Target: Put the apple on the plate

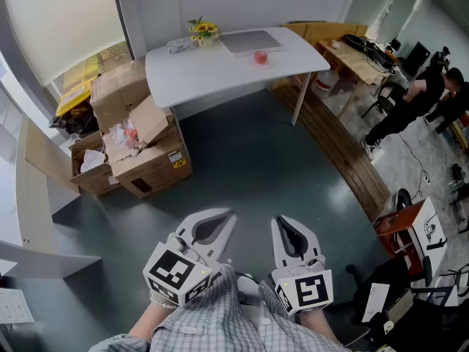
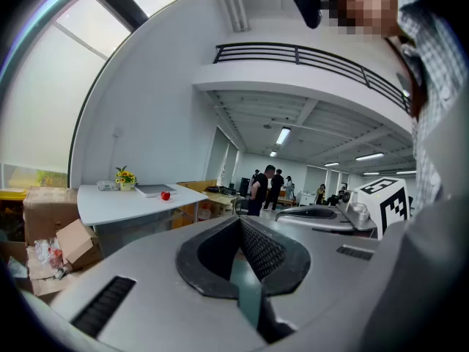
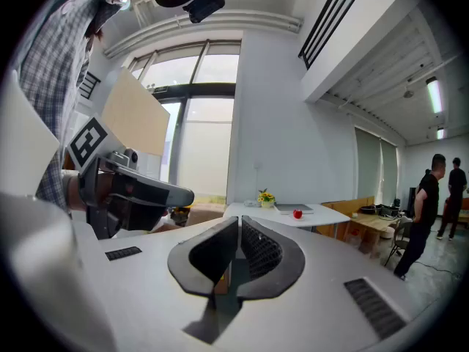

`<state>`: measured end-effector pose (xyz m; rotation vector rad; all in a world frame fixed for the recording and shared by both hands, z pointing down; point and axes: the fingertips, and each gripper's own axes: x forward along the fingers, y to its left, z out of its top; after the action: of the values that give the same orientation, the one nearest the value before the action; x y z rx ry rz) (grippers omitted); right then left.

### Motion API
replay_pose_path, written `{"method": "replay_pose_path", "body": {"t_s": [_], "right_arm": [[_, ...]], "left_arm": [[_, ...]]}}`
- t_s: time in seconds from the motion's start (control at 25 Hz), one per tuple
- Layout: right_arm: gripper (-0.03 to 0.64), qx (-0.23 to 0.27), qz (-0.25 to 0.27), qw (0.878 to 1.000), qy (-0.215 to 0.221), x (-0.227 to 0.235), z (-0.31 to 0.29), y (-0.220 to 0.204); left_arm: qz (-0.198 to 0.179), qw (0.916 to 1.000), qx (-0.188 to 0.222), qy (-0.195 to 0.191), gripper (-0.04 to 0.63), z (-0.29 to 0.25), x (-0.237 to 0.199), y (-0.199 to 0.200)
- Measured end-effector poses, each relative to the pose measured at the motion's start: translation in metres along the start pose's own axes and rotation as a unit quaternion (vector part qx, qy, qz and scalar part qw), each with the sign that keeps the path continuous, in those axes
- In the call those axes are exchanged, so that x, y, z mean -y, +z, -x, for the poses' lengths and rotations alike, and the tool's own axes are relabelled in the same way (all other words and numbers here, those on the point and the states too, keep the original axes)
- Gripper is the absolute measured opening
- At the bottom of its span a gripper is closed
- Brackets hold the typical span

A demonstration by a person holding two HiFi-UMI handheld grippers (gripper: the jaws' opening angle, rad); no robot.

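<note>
- So, from the head view, the task looks unstarted: the red apple (image 1: 260,57) lies on the white surface (image 1: 205,68) at the far side of the room, just beside the near edge of a flat grey tray-like plate (image 1: 250,42), not on it.
- A pot of yellow flowers (image 1: 203,29) stands at the far left of that surface. Open cardboard boxes (image 1: 139,149) sit on the floor to its near left.
- The left claw (image 1: 223,218) and the right claw (image 1: 284,222) are held side by side close to the body, well apart from the surface, with bare floor between.
- In the left gripper view, the left claw (image 2: 238,226) has its jaws pressed together with nothing between them. The apple (image 2: 165,195) shows small and far off on the surface (image 2: 117,200).
- In the right gripper view, the right claw (image 3: 237,226) is likewise closed and empty, with the apple (image 3: 297,213) far ahead.
- What remains, by my reading, is everything: walking up, opening a claw, gripping the apple and setting it on the plate.
</note>
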<state>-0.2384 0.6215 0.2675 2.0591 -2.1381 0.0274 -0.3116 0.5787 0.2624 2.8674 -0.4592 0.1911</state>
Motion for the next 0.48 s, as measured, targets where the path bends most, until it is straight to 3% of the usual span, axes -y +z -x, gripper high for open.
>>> {"method": "replay_pose_path", "body": {"t_s": [0.48], "right_arm": [[0.031, 0.002, -0.011, 0.999, -0.042, -0.011, -0.044, 0.012]], "left_arm": [[-0.011, 0.9992, 0.001, -0.037, 0.009, -0.002, -0.049, 0.016]]}}
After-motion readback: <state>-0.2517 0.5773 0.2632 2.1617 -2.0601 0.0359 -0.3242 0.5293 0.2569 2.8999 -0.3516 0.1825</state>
